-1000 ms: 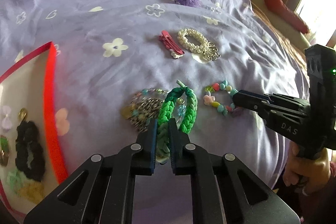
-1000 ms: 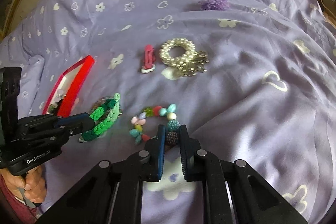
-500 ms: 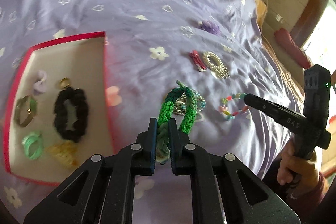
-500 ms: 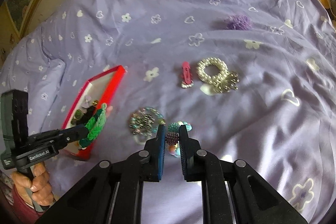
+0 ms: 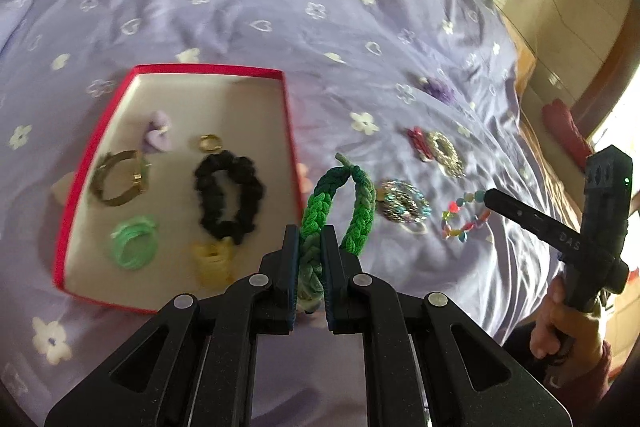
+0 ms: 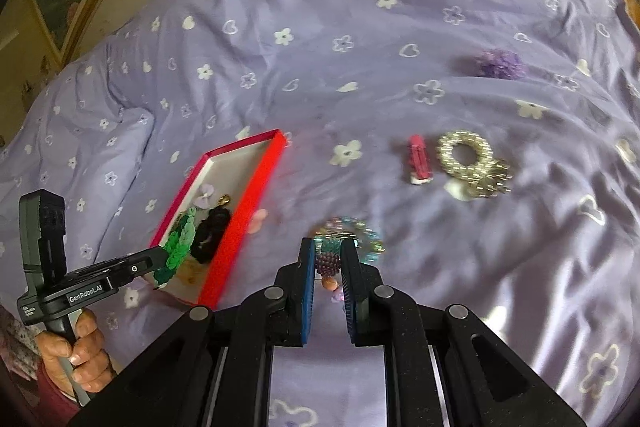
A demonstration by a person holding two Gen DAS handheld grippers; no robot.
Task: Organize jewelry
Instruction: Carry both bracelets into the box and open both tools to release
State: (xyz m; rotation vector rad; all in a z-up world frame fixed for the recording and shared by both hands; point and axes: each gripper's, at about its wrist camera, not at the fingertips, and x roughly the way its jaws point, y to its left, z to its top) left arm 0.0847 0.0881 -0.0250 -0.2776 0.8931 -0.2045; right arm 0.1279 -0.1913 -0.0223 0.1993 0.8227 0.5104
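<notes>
While the left gripper looks down its own fingers, its jaws are clamped tight on a green braid, whose loop rises just right of the red tray. Inside that tray: a black scrunchie, a gold ring, a lilac bow, a brass bangle, a mint band and a yellow piece. Right of the tray, on the purple quilt, lie a silver chain cluster, a red clip and a pearl ring. Further right the right gripper pinches a bright bead bracelet, which dangles off the quilt.

Over to the right wrist view: jaws nearly closed, gripping a purple beaded ball of that bracelet. Left of it the tray sits edge-on, and the left gripper holds the braid over it. Well right of the tray lie the clip, the pearl ring and, further up, a purple pompom.
</notes>
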